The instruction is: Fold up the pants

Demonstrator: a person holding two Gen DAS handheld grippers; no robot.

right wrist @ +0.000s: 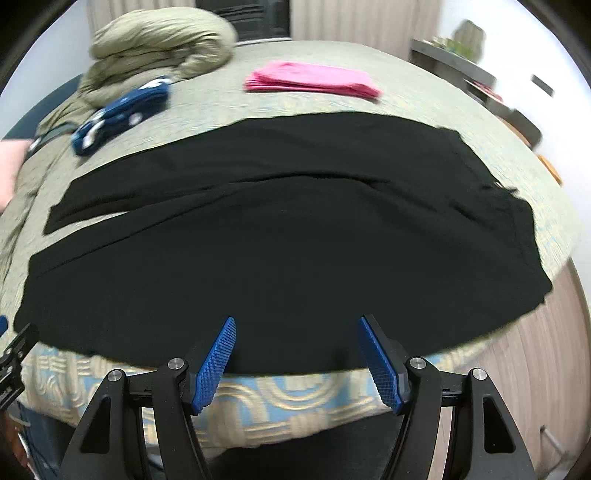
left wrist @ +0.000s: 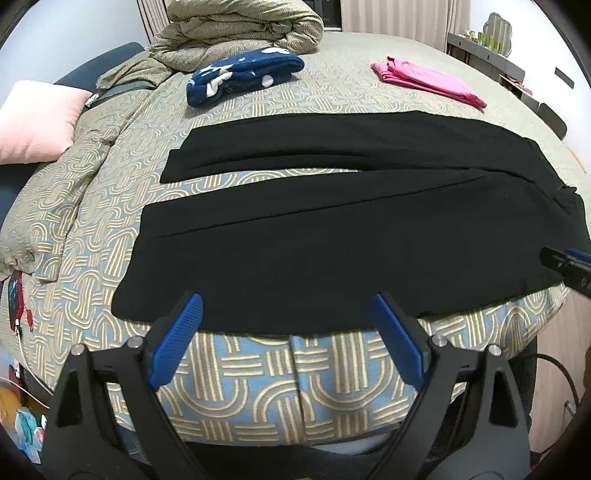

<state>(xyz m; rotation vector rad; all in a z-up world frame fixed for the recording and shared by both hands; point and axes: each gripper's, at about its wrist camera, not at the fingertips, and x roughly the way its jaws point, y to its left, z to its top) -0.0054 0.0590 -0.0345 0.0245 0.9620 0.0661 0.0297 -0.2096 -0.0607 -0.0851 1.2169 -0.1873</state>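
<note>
Black pants (left wrist: 332, 236) lie flat across the patterned bed, legs pointing left and waist at the right; they also fill the right wrist view (right wrist: 280, 240). The two legs lie apart at their left ends, the far leg above the near one. My left gripper (left wrist: 288, 299) is open and empty, its blue pads at the near edge of the near leg. My right gripper (right wrist: 297, 321) is open and empty at the pants' near edge, further right. Its tip shows at the right edge of the left wrist view (left wrist: 565, 264).
On the bed (left wrist: 258, 376) behind the pants lie a navy patterned garment (left wrist: 240, 79), a folded pink garment (left wrist: 428, 81) and a bundled duvet (left wrist: 240, 29). A pink pillow (left wrist: 37, 122) sits at the left. A shelf (left wrist: 484, 51) stands at the far right.
</note>
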